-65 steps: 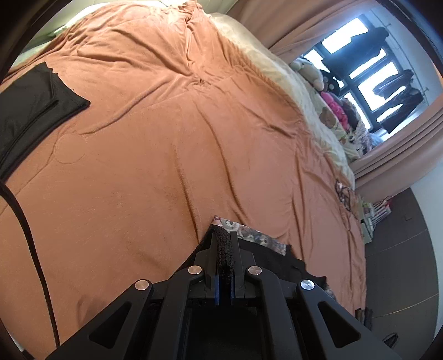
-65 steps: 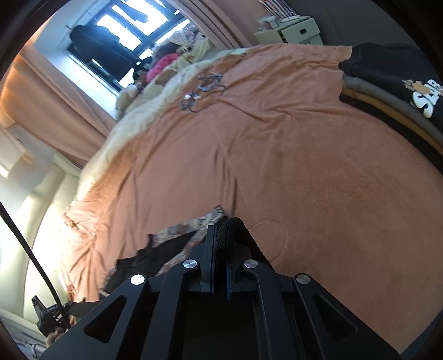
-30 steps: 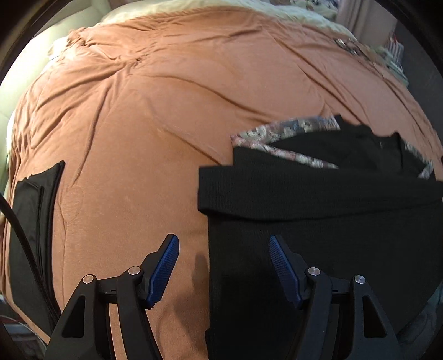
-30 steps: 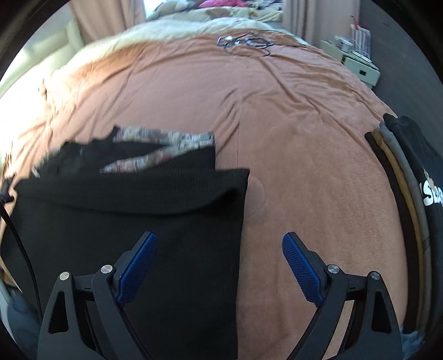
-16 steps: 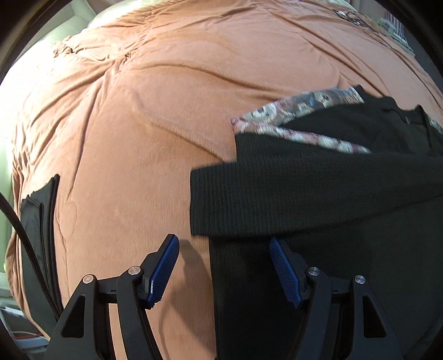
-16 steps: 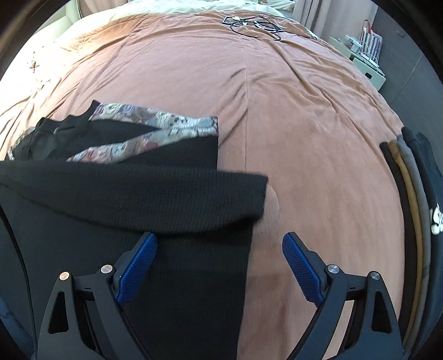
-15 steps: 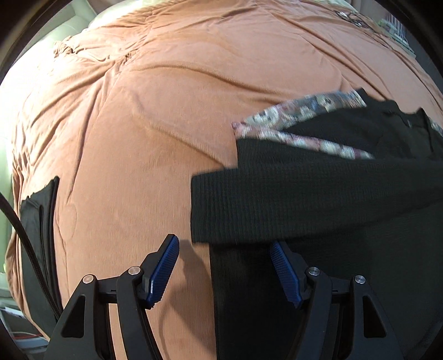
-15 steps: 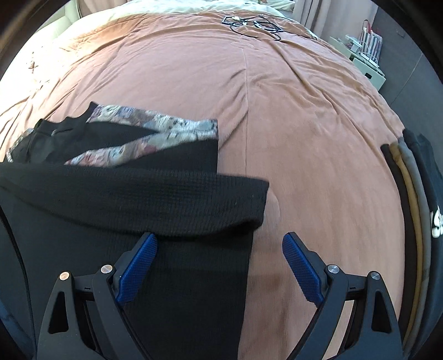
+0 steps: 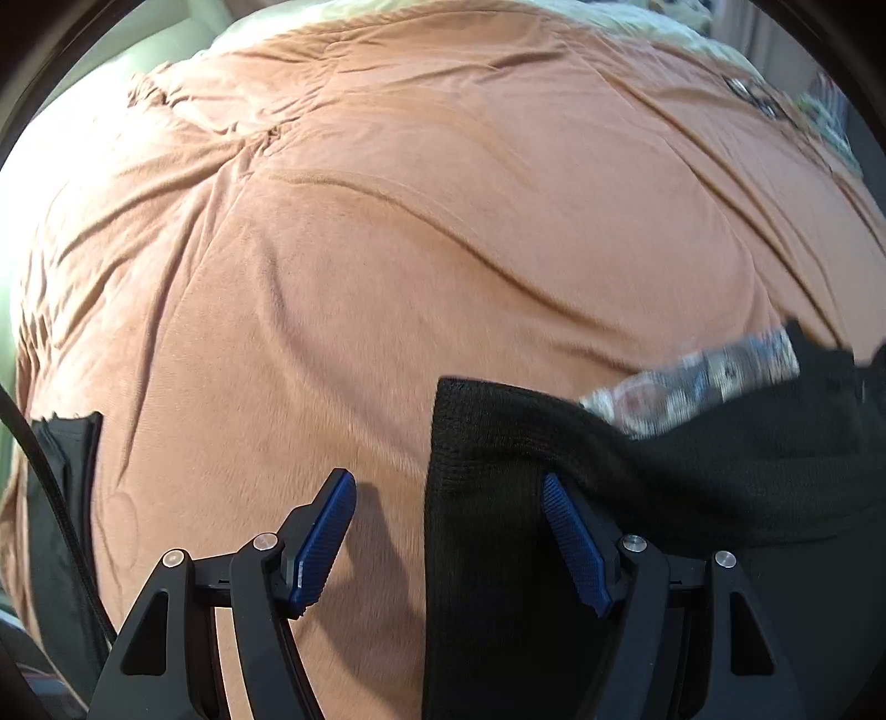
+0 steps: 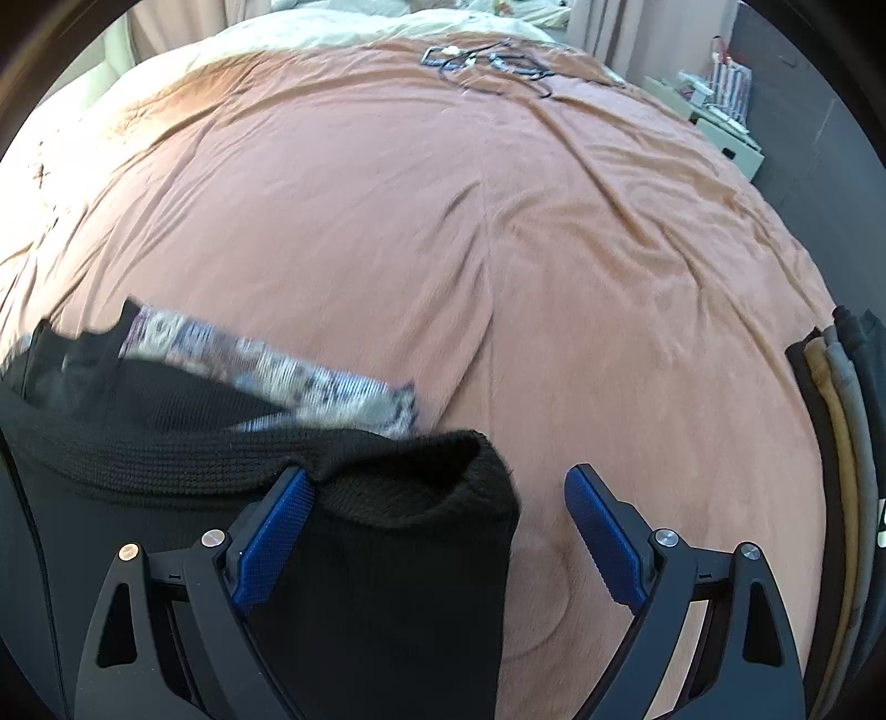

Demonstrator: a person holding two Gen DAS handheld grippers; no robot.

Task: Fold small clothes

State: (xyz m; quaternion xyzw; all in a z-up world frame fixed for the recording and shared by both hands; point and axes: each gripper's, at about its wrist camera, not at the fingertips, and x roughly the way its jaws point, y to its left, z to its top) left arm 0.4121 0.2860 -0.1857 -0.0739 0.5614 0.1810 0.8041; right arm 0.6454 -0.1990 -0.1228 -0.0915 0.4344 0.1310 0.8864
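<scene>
A black knit garment with a patterned floral trim [image 9: 703, 382] lies on the orange-brown bedspread [image 9: 443, 221]. In the left wrist view its folded black edge [image 9: 498, 443] lies between the fingers of my open left gripper [image 9: 448, 531]. In the right wrist view the other black corner [image 10: 421, 498] lies between the fingers of my open right gripper [image 10: 437, 531], with the trim [image 10: 310, 376] behind it. Both grippers hold nothing; whether the fingers touch the fabric I cannot tell.
A stack of folded clothes [image 10: 841, 443] lies at the right edge of the bed. A folded black garment [image 9: 61, 487] lies at the left edge. Cables [image 10: 487, 61] lie at the far side, with a cream pillow area [image 10: 332, 27] and a dresser [image 10: 720, 127] beyond.
Both grippers were shut 2.2 s ago and have since opened. Both have moved forward and lower over the black garment's corners, which now lie between the fingers.
</scene>
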